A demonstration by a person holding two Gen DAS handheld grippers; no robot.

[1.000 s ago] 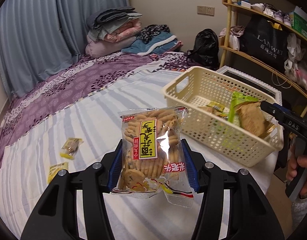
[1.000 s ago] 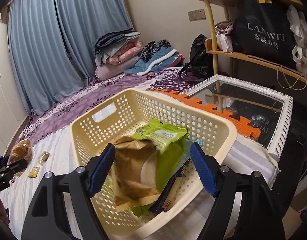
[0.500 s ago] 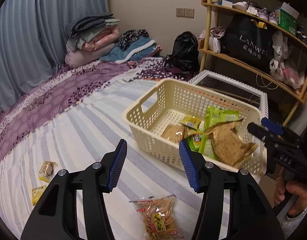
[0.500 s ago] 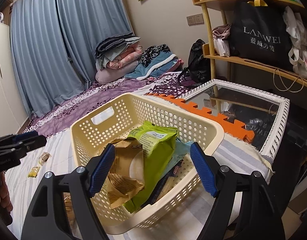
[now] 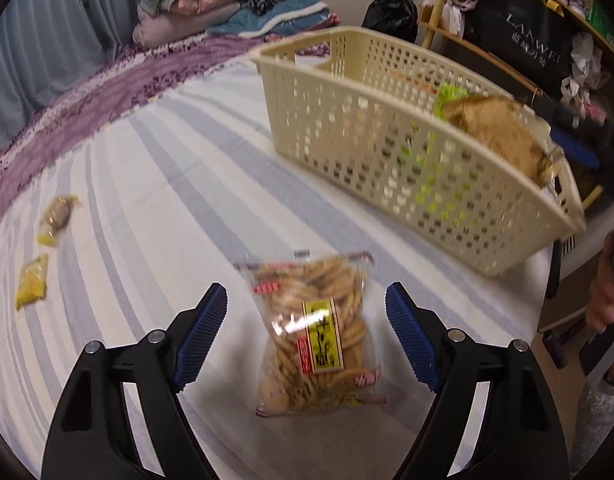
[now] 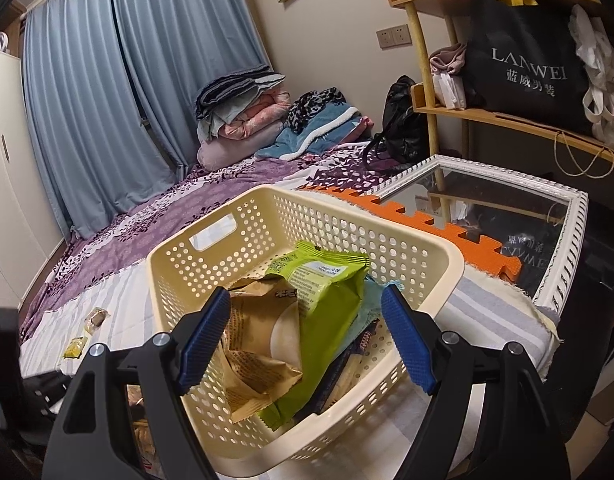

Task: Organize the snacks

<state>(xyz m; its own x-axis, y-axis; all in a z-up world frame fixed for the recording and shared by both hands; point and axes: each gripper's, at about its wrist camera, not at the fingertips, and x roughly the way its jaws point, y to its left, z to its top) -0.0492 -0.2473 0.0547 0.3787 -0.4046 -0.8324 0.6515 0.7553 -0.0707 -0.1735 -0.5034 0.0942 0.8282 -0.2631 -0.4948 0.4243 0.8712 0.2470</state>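
While my left camera looks down on the bed:
Surface: striped blue-and-white sheet [image 5: 155,184], flat and smooth, with a purple floral quilt [image 5: 87,92] beyond it.
Room: grey-blue curtains, folded blankets [image 5: 211,8] stacked at the far end, a wooden shelf [image 5: 459,36] with a black bag to the right.
Cracker bag [image 5: 317,336]: clear crinkly plastic, round brown crackers inside, yellow label; it lies flat on the sheet.
Left tongs [image 5: 307,336]: spread wide, one ribbed blue pad on each side of the cracker bag, neither touching it.
Basket [image 5: 371,92]: cream plastic, perforated walls, rounded rim; it stands on the sheet beyond the cracker bag, a tan packet and a green one showing above its rim.
Small sweets: a twisted wrapper [image 5: 57,216] and a yellow sachet [image 5: 31,280], well apart from the bag at the left.
Right tongs: a blue pad [image 5: 575,152] shows past the basket's far end.

From my right camera:
Surface: same striped sheet [image 6: 479,312], an orange foam mat [image 6: 439,228] and a white-framed mirror [image 6: 507,216] behind.
Basket [image 6: 387,240]: directly below me.
Contents: crumpled tan packet [image 6: 255,356], glossy green packet [image 6: 323,312] leaning on it, darker wrappers underneath.
Right tongs [image 6: 305,340]: spread apart over the basket, gripping nothing.
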